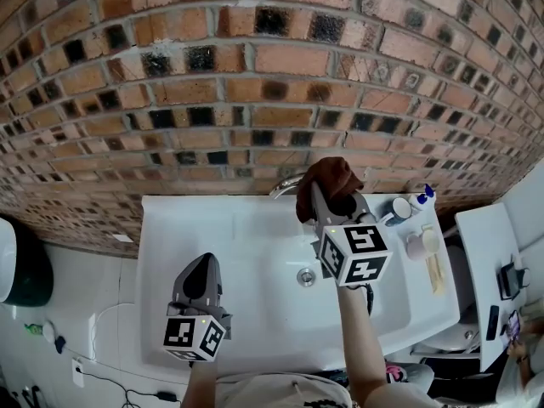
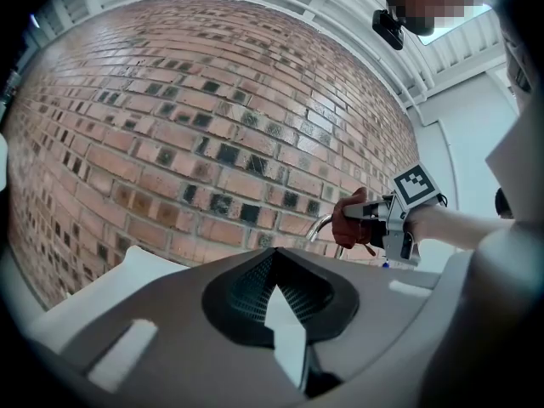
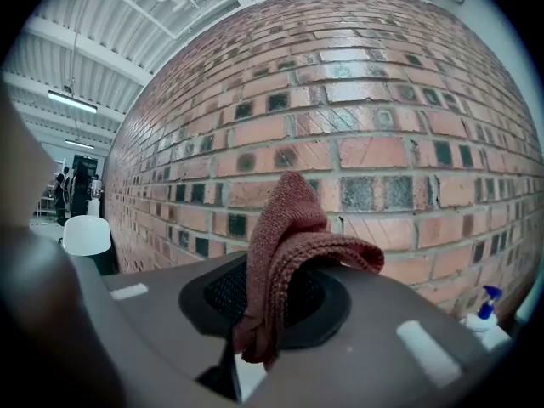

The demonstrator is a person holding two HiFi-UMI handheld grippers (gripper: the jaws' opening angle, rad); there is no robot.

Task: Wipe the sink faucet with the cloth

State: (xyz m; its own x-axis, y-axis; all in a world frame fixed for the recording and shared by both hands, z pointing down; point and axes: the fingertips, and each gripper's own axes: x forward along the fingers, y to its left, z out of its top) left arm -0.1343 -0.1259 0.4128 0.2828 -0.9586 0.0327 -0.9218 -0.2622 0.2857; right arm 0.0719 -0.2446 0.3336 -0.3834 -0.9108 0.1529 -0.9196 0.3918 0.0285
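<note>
The curved chrome faucet [image 1: 285,185] stands at the back rim of the white sink [image 1: 170,228], against the brick wall. My right gripper [image 1: 327,195] is shut on a reddish-brown cloth [image 1: 333,175], held just right of the faucet's arch and close to it; I cannot tell whether they touch. In the right gripper view the cloth [image 3: 285,253] bunches up from between the jaws and droops over them, hiding the faucet. The left gripper view shows the faucet [image 2: 319,226] beside the cloth [image 2: 350,223]. My left gripper [image 1: 202,269] hangs over the sink's front left, shut and holding nothing.
The drain [image 1: 306,276] lies in the middle of the basin. On the sink's right ledge stand a blue-capped spray bottle [image 1: 421,199], a cup [image 1: 398,209], a mug [image 1: 418,243] and a wooden brush [image 1: 435,270]. A black bin [image 1: 21,270] sits on the floor at left.
</note>
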